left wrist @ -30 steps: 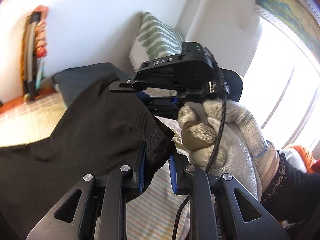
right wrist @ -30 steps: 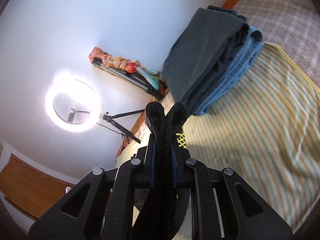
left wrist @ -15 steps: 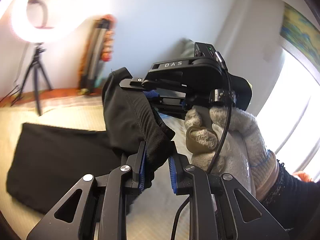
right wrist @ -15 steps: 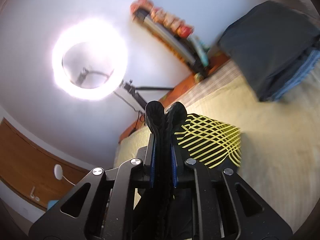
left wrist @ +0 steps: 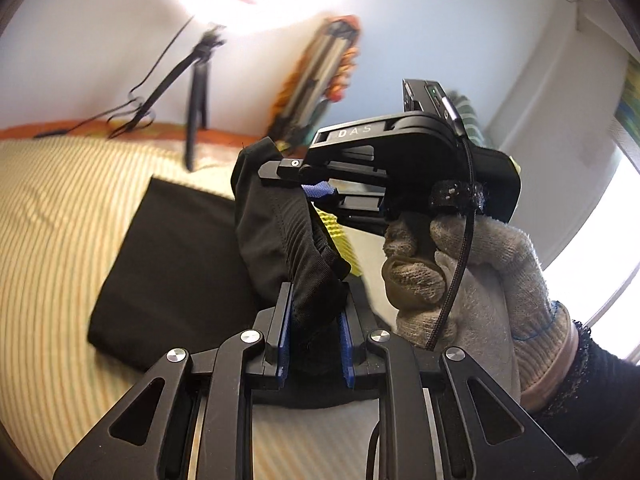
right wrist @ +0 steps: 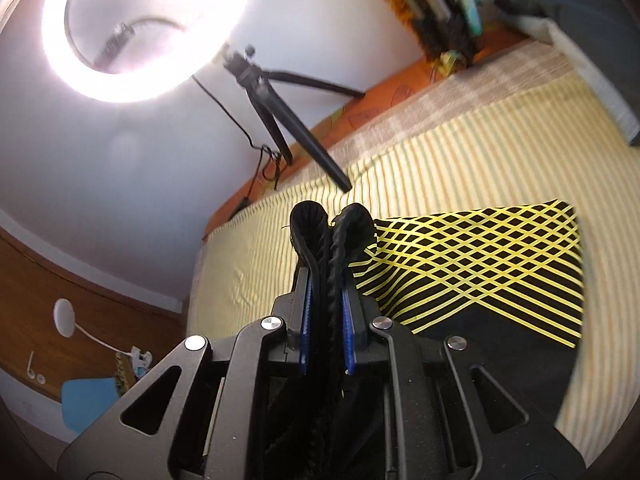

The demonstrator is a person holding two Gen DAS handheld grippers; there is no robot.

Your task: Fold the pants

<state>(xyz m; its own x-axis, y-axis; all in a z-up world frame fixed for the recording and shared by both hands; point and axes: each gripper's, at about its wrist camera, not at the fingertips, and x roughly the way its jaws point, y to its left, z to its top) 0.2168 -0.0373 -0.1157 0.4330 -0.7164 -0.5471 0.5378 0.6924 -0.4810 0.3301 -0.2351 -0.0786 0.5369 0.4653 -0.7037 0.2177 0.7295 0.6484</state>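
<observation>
left gripper [left wrist: 316,312]: clamped on black pants [left wrist: 180,264]
right gripper [left wrist: 308,188]: pinching the same cloth (gloved hand [left wrist: 472,280] holding it)
bed [left wrist: 60,220]: striped cover

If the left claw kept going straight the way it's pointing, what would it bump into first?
Probably the right claw, which sits right ahead of the left claw and pinches the same black pants. Past it there is only the striped bed cover and the wall. Depth is hard to judge in this view.
</observation>
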